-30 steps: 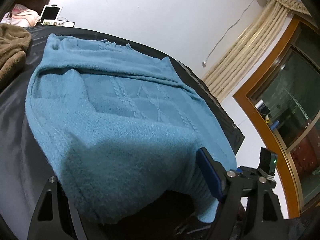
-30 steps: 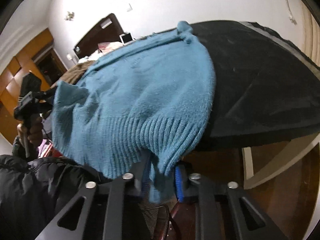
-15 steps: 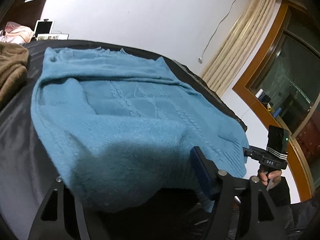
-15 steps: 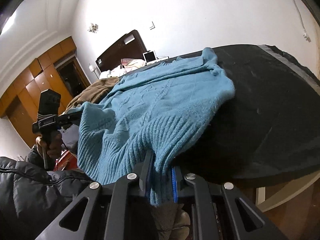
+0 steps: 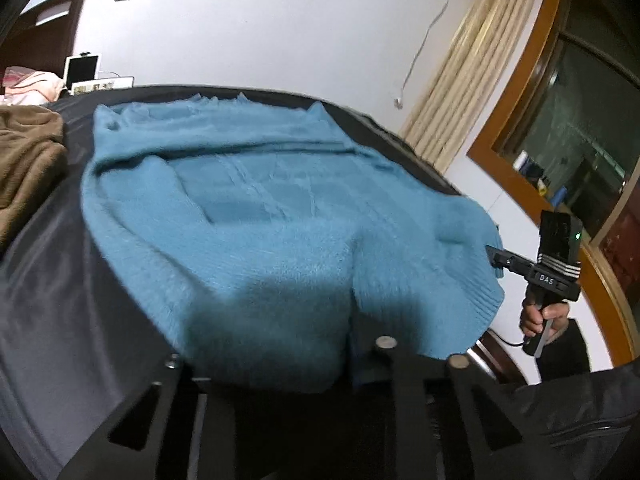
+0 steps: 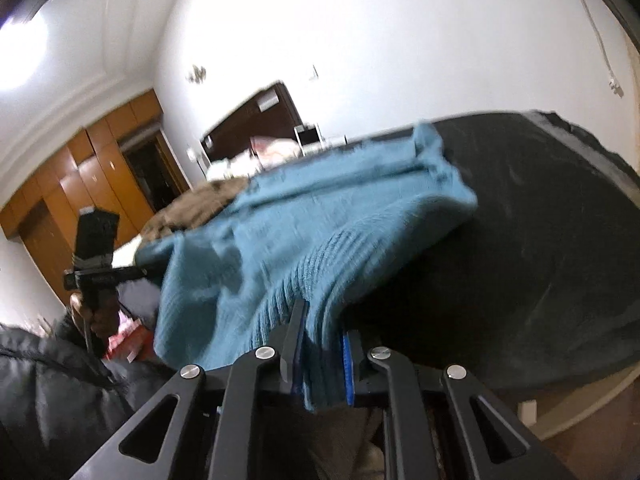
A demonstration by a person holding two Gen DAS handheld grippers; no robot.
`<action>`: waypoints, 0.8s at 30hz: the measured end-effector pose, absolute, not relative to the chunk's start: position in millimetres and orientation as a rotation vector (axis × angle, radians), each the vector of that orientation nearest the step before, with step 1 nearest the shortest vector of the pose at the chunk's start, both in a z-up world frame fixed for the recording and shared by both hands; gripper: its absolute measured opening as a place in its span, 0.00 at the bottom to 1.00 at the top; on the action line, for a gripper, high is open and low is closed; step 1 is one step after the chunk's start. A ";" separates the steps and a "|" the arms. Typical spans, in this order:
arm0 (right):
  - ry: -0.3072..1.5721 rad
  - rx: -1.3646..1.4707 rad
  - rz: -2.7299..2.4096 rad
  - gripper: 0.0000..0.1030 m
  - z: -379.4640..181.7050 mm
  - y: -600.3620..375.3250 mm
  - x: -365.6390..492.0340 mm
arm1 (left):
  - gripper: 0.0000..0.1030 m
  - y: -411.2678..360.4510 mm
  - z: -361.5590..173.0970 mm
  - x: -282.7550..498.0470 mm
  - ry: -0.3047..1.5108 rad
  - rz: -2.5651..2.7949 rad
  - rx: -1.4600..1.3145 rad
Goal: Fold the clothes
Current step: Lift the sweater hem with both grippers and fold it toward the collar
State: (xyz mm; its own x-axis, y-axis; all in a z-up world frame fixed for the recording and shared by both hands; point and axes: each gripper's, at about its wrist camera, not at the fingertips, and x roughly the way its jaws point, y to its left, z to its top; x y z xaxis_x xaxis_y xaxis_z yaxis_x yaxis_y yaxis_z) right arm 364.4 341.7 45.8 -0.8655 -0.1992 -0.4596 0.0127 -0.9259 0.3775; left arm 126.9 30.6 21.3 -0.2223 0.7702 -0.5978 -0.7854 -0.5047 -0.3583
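Both tongs pinch fuzzy ribbed teal sweater.

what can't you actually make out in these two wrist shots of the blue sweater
- Left wrist view: the left gripper's fingertips are buried under the blue sweater, so its grip on the hem is not directly seen.
- Right wrist view: motion blur smears the sweater's knit and the brown blanket.
- Right wrist view: the right gripper pinches the ribbed hem; the sweater's underside is hidden.
- Both views: the black table cover is cut off by the edge.

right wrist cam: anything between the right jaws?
Yes. The blue sweater: its ribbed hem is pinched in the right gripper, jaws shut on the knit and a flap hanging below. It shows in the right wrist view.
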 end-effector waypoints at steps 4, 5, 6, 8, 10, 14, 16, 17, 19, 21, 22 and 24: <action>-0.593 0.633 -2.880 0.13 65.9 347.6 367.7 | 0.20 15.9 45.2 135.3 0.022 1.916 -0.837; -0.603 0.614 -2.874 0.13 68.0 349.4 367.4 | 0.21 14.0 46.6 136.5 0.024 1.919 -0.835; -0.606 0.617 -2.874 0.13 68.1 350.0 365.7 | 0.21 12.3 47.3 137.5 0.027 1.922 -0.835; -0.605 0.641 -2.878 0.13 66.4 350.0 361.5 | 0.21 11.6 38.0 135.0 0.033 1.904 -0.896; -0.612 0.691 -2.872 0.13 59.8 349.1 356.9 | 0.21 11.0 21.8 132.9 0.044 1.894 -0.970; -0.616 0.783 -2.875 0.15 47.6 349.1 352.6 | 0.25 10.9 -5.7 133.8 0.049 1.855 -1.089; -0.590 0.819 -2.907 0.26 46.1 349.6 353.2 | 0.31 10.9 -12.8 139.0 0.067 1.855 -1.102; -0.573 0.838 -2.927 0.45 45.5 350.5 354.3 | 0.35 10.6 -14.9 142.0 0.071 1.854 -1.104; -0.557 0.857 -2.962 0.76 44.4 352.7 356.6 | 0.40 8.0 -18.9 145.6 0.071 1.846 -1.113; -0.558 0.883 -2.966 0.77 40.9 355.5 356.2 | 0.41 5.7 -20.7 148.9 0.068 1.842 -1.111; -0.548 0.918 -2.978 0.77 38.3 355.9 354.0 | 0.42 5.5 -20.6 150.0 0.069 1.841 -1.109; -0.537 0.984 -2.987 0.77 31.6 356.5 351.0 | 0.44 5.2 -20.4 152.0 0.071 1.838 -1.107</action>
State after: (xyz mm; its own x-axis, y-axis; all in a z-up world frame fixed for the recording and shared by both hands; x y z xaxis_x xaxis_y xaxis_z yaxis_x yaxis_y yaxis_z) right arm 351.0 356.5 31.6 -0.8086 -0.0578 -0.5855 -0.1497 -0.9422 0.2997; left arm 152.0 5.2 -20.4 -0.1340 0.6918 -0.7095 -0.7445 -0.5429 -0.3887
